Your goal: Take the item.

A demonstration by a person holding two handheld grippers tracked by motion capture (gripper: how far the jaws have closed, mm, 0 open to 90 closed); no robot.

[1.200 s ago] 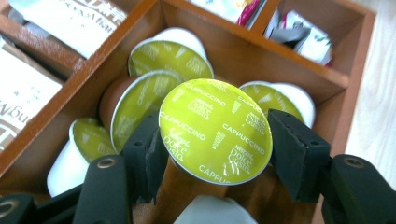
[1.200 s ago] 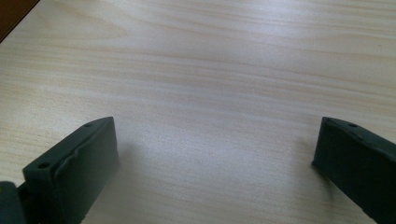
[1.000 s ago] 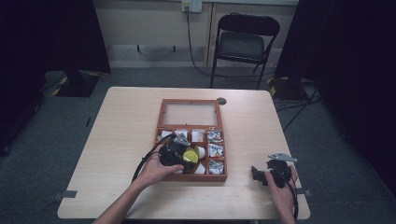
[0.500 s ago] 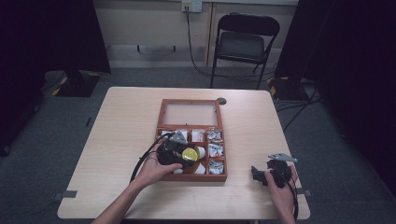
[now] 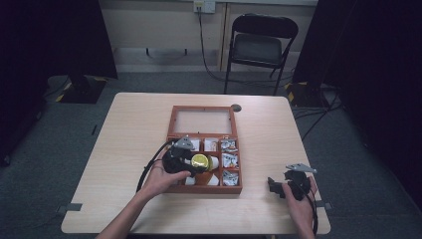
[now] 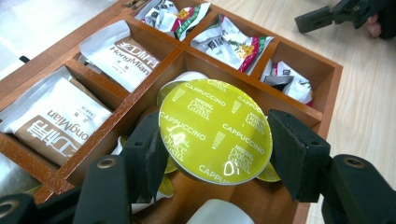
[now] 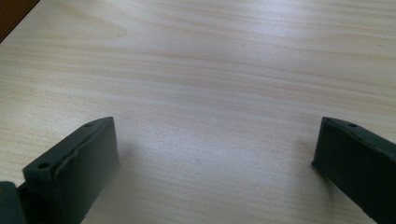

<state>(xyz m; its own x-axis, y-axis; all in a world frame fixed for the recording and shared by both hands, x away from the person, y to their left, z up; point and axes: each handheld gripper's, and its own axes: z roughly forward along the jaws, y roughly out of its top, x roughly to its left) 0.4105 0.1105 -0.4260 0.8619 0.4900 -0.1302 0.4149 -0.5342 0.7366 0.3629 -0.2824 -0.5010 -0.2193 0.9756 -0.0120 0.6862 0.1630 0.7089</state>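
A wooden compartment box (image 5: 204,190) with its glass lid (image 5: 201,121) laid open sits mid-table. My left gripper (image 5: 200,162) hovers over its front middle compartment, shut on a yellow-green Cappuccino capsule (image 5: 200,160). In the left gripper view the capsule (image 6: 215,128) is pinched by its rim between both jaws of the gripper (image 6: 219,144), above other capsules (image 6: 219,213). White HongMian sachets (image 6: 116,51) and colourful packets (image 6: 233,42) fill neighbouring compartments. My right gripper (image 5: 273,185) rests open on the table at front right; its jaws (image 7: 215,158) stand wide over bare wood (image 7: 210,70).
A small dark round disc (image 5: 236,107) lies on the table behind the box. A folding chair (image 5: 261,45) stands beyond the far edge. Light wood (image 5: 124,144) stretches left of the box, and more (image 5: 268,139) to its right.
My left gripper has drawn the capsule slightly up and back over the box. The right gripper has stayed where it was.
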